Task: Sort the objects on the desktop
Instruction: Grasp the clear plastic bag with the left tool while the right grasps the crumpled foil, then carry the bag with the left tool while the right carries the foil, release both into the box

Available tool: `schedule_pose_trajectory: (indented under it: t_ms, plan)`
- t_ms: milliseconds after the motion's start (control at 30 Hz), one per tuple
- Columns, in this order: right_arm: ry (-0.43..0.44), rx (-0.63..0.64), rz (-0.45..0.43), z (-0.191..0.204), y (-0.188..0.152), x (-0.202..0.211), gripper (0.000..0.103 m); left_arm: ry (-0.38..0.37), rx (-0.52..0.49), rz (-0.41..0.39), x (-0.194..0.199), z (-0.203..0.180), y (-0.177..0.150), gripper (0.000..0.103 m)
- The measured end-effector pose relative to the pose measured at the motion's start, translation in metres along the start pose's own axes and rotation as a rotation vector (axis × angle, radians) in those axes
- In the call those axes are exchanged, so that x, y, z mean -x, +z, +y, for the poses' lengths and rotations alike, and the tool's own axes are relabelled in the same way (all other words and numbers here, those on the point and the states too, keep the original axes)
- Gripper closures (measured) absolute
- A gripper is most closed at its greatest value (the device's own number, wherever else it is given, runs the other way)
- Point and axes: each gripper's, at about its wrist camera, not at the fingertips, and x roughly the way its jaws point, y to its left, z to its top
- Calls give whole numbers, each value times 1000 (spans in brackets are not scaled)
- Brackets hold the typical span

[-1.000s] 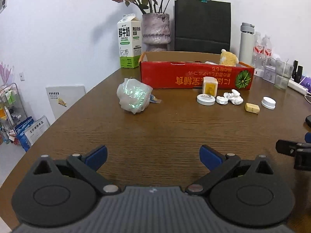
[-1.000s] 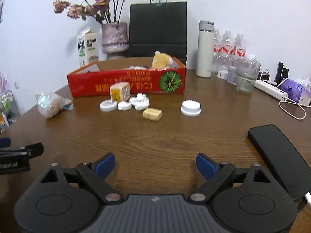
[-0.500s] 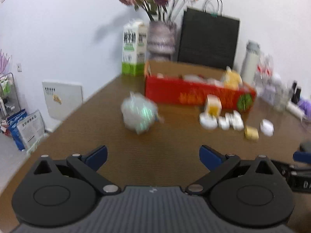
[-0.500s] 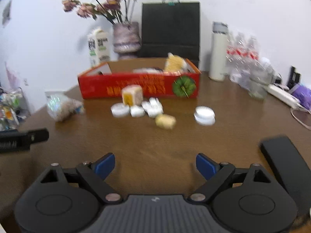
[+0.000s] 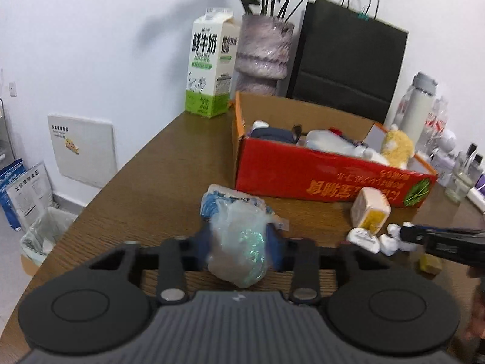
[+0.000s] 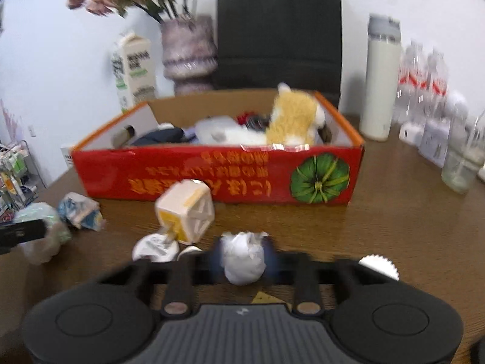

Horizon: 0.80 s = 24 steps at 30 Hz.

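Note:
My left gripper is shut on a crumpled clear plastic bag with a green shimmer, low over the brown table. A blue-white wrapper lies just beyond it. My right gripper is shut on a crumpled white paper ball. A red cardboard box, holding a yellow plush toy and other items, stands behind both; it also shows in the left wrist view. A cream and yellow cube, a white lid and a ridged white cap lie near the right gripper.
A milk carton, a flower vase and a black paper bag stand behind the box. A white flask, water bottles and a glass stand at the right. The table's left edge drops to a bin.
Both grippers moved forward to the objects and closed: the left on the plastic bag, the right on the white paper ball. Both were open and empty before.

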Motion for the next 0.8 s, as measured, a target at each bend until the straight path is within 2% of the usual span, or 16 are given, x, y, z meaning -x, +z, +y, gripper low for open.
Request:
schedule_pose_trajectory:
  t_ms: [133, 233, 367, 467, 533, 667, 800]
  plan:
    - [6, 11, -45, 4, -7, 22, 94, -40, -19, -27, 22, -5, -9, 85]
    - [34, 7, -118, 7, -17, 61, 94, -50, -20, -57, 43, -11, -18, 87]
    - [79, -52, -169, 1, -35, 111, 94, -132, 22, -77, 78, -14, -25, 88]
    - [84, -42, -207, 0, -38, 141, 94, -166, -7, -143, 104, -24, -19, 88]
    - [80, -28, -259, 0, -29, 159, 94, -186, -23, -215, 119, -30, -5, 88]
    - [99, 2, -379, -3, 5, 182, 94, -227, -72, -364, 135, -41, 43, 87]
    - [111, 29, -482, -6, 58, 182, 94, -216, -85, -406, 116, -49, 103, 87]
